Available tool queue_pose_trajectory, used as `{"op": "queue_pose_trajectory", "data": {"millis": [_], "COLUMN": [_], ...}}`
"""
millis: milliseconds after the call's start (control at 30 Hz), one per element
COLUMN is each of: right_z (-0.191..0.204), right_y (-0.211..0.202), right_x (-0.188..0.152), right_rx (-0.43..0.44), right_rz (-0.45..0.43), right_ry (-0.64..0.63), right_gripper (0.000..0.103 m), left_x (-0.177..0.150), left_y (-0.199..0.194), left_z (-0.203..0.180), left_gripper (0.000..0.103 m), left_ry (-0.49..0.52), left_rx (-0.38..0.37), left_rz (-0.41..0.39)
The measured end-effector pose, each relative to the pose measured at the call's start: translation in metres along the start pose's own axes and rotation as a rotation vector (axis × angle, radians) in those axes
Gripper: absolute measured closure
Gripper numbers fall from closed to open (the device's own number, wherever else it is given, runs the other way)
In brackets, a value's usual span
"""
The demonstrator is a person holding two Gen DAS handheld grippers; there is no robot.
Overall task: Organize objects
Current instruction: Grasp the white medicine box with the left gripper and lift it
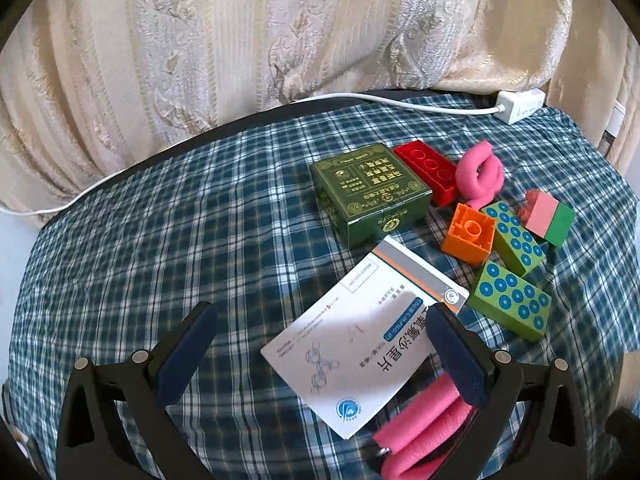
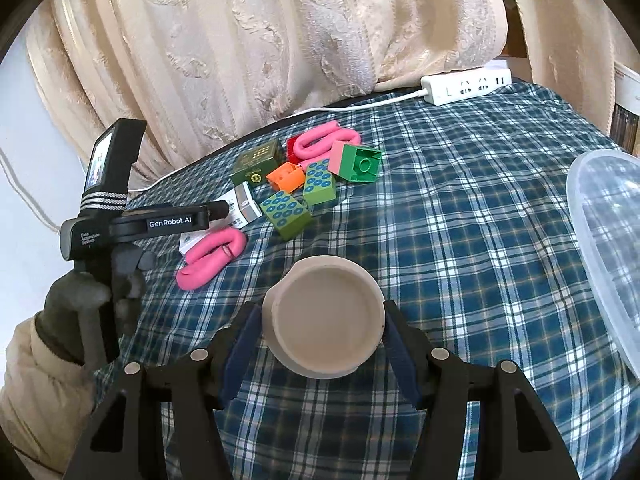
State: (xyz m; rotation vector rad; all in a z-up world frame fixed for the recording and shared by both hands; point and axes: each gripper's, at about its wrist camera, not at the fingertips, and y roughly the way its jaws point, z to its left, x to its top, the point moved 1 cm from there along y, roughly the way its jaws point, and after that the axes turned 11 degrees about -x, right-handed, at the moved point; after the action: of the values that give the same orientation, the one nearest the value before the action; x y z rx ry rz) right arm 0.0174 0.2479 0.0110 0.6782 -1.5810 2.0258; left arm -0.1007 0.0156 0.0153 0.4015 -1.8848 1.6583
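Observation:
My left gripper [image 1: 320, 344] is open over a white medicine box [image 1: 360, 344] on the plaid cloth; its right finger [image 1: 456, 356] rests above the box's right side and a pink foam curler [image 1: 424, 432]. Beyond lie a green box [image 1: 368, 196], red brick [image 1: 430, 170], orange brick [image 1: 470, 236], two green dotted bricks [image 1: 510, 304], a pink-green brick [image 1: 550, 216] and another pink curler [image 1: 480, 174]. My right gripper [image 2: 320, 332] is shut on a beige round lid [image 2: 326, 320], held just above the cloth. The left gripper also shows in the right wrist view [image 2: 218, 210].
A clear plastic container [image 2: 608, 248] sits at the right edge. A white power strip [image 2: 466, 86] and its cable lie along the back edge, in front of a cream curtain [image 2: 280, 40]. The plaid cloth [image 2: 460, 220] covers the table.

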Motion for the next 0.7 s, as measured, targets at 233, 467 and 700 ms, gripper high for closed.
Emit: {"op": "queue_pose_trajectory", "data": {"millis": [233,467,700], "right_z": [0.000,0.000,-0.002], "right_y": [0.002,0.002,0.001], "right_x": [-0.001,-0.001,-0.002], "right_rx": [-0.006,-0.020,-0.029], "right_rz": [0.013,0.017,0.018], "right_ry": [0.002,0.007,0.013], "right_gripper": [0.039,0.039,0.039], "left_x": [-0.003,-0.010,-0.003], "left_y": [0.001,0.014,0.026], "left_z": [-0.010,-0.024,0.001], "left_gripper": [0.000,0.000,0.000], "left_ry": [0.096,0.180,0.082], "left_rx": [-0.058,-0.034,-0.065], "left_rz": [-0.001,0.025,0.055]}}
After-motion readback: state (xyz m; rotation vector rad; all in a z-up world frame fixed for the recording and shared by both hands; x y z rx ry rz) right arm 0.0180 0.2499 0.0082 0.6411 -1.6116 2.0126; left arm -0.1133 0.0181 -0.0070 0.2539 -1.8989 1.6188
